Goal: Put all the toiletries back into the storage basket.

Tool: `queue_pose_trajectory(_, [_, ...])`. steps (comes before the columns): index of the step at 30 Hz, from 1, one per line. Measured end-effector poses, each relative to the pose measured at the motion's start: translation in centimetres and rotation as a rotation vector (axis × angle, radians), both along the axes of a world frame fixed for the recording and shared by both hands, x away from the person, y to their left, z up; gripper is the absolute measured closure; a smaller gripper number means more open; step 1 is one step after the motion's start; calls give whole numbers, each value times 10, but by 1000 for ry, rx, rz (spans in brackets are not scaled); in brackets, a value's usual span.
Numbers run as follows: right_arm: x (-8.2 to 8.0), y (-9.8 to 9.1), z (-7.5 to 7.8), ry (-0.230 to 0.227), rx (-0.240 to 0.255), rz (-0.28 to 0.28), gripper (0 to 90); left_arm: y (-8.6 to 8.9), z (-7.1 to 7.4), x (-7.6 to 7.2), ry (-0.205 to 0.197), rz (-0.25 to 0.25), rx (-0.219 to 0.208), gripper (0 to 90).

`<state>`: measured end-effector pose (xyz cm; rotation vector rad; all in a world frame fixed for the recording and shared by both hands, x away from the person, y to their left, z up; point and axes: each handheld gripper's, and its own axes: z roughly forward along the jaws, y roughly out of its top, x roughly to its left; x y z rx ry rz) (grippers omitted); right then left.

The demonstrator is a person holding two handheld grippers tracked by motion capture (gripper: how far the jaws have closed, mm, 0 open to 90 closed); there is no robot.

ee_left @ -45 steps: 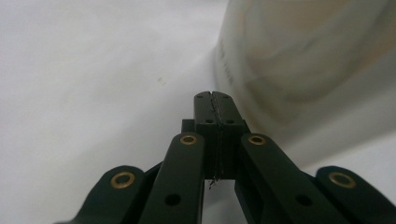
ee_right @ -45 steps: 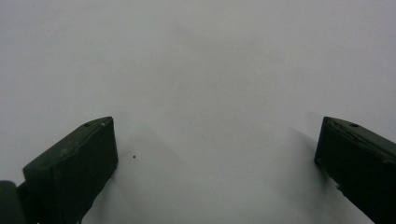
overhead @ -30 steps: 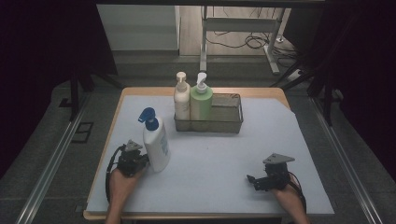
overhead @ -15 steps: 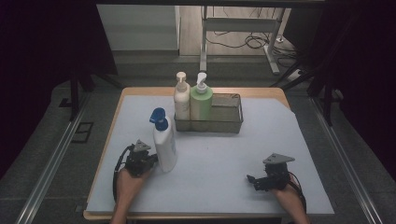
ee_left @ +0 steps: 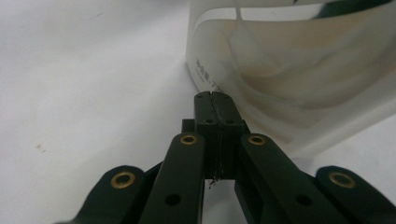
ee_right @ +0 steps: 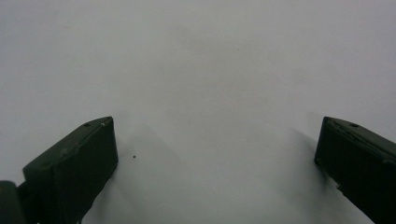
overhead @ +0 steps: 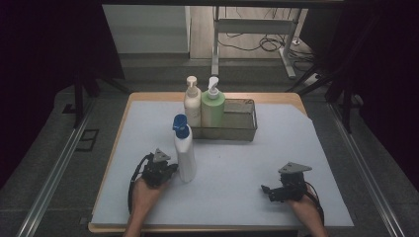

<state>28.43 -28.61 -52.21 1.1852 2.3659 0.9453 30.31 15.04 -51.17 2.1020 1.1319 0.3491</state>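
Left gripper [overhead: 170,170]: jaws pressed together, empty, tips against the base of the white pump bottle [overhead: 184,150]. The bottle stands upright left of the worktop [overhead: 237,197] centre, before the wire basket [overhead: 237,129]. Right gripper [overhead: 269,191]: jaws spread, near the front right corner.
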Motion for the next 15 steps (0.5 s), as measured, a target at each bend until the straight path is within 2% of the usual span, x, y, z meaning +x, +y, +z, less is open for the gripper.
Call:
queue_pose_trajectory(9, [0, 0, 0, 0, 0, 1, 0, -17, 1, -2, -9, -36, 3, 895])
queue_pose_trajectory(15, [0, 0, 0, 1, -2, 0, 0, -28, 2, -5, -9, -85, 1, 895])
